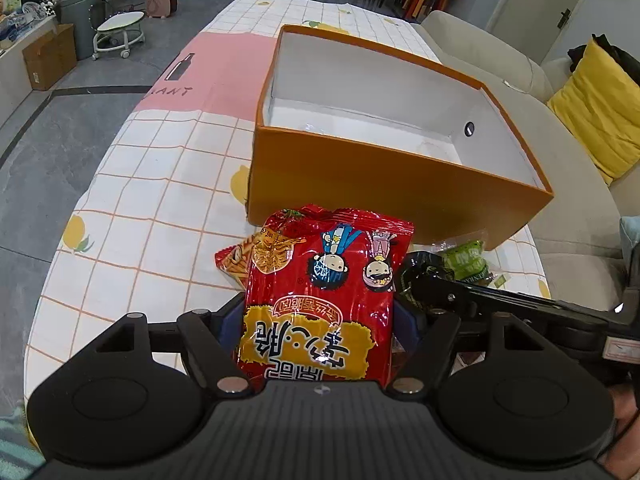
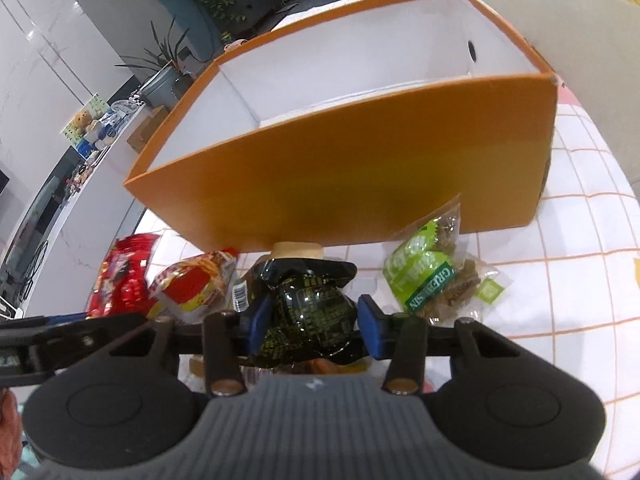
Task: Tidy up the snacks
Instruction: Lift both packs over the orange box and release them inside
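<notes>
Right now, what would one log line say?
left tongs: shut on red noodle pack | right tongs: around black packet | orange box: nothing visible inside

Even indoor light; glare on the red snack bag (image 1: 320,300); edges bend strongly, right view perhaps slightly blurred.

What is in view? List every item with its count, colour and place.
storage box: one, orange outside, white inside, on the table, nothing visible inside.
noodle snack bag: one, red and yellow, held in the left claw.
dark packet: one, black with yellow-green print, between the right claw's fingers.
chips bag: one, red and yellow, before the box.
green snack pack: one, green and clear, on the cloth by the box.
tablecloth: one, white grid with pink patch.
left claw: shut on the noodle bag.
right claw: around the dark packet.
</notes>
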`<state>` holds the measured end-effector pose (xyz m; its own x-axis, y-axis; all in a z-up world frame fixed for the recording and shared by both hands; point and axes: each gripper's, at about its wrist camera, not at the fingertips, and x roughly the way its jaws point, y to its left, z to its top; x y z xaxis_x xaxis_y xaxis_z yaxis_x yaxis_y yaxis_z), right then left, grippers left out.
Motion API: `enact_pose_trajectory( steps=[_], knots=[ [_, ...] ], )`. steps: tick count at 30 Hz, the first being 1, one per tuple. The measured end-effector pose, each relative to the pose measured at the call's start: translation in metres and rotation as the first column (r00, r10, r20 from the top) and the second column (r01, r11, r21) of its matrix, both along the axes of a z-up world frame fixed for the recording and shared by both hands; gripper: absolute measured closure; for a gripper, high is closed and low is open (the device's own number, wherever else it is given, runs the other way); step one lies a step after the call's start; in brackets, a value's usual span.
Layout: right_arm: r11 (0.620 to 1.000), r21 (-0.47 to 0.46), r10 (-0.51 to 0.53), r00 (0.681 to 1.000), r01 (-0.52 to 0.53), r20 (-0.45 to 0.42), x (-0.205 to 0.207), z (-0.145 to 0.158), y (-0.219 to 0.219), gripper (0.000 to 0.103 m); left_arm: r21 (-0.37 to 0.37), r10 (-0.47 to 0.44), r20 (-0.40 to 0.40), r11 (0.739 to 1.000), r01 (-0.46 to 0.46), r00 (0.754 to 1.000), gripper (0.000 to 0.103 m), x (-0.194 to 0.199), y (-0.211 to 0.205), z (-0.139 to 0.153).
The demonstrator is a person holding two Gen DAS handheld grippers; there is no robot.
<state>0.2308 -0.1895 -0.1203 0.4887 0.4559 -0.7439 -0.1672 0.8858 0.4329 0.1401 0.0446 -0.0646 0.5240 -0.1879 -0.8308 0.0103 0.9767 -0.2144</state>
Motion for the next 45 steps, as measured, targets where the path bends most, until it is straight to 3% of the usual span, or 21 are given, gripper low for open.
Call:
enact_pose_trajectory(
  steps=[7, 13, 18, 29, 36, 41, 45],
  knots=[
    [1.000, 0.002, -0.022, 0.998, 0.022, 0.051, -0.018, 0.024, -0.008, 0.059, 0.003, 0.006, 0.018, 1.000, -0.007, 1.000, 0.019, -0.006, -0.002, 0.008],
    [0.998, 0.025, -0.064, 0.991, 0.062, 0.118, -0.034, 0.056, -0.025, 0.059, -0.001, 0.025, 0.083, 1.000, -0.025, 0.996, 0.019, -0.007, -0.001, 0.031],
    [0.993, 0.065, -0.105, 0.981, 0.096, 0.164, -0.042, 0.081, -0.041, 0.059, 0.017, -0.016, 0.135, 1.000, 0.014, 0.991, 0.019, 0.005, -0.013, 0.053],
    [0.987, 0.066, -0.157, 0.946, 0.144, 0.285, -0.005, 0.128, -0.060, 0.059, 0.085, -0.084, 0.216, 0.994, 0.067, 0.973, 0.019, 0.060, -0.044, 0.098],
    [0.989, -0.011, -0.138, 0.947, 0.147, 0.290, 0.038, 0.132, -0.059, 0.059, 0.103, -0.115, 0.150, 0.990, 0.100, 0.982, 0.019, 0.103, -0.060, 0.092],
    [0.986, -0.107, -0.101, 0.966, 0.129, 0.240, 0.067, 0.117, -0.052, 0.059, 0.119, -0.140, 0.070, 0.984, 0.131, 0.988, 0.019, 0.133, -0.068, 0.073],
    [0.977, -0.187, -0.064, 0.979, 0.100, 0.193, 0.085, 0.098, -0.046, 0.059, 0.184, -0.177, 0.011, 0.968, 0.173, 0.984, 0.019, 0.153, -0.077, 0.057]
  ],
)
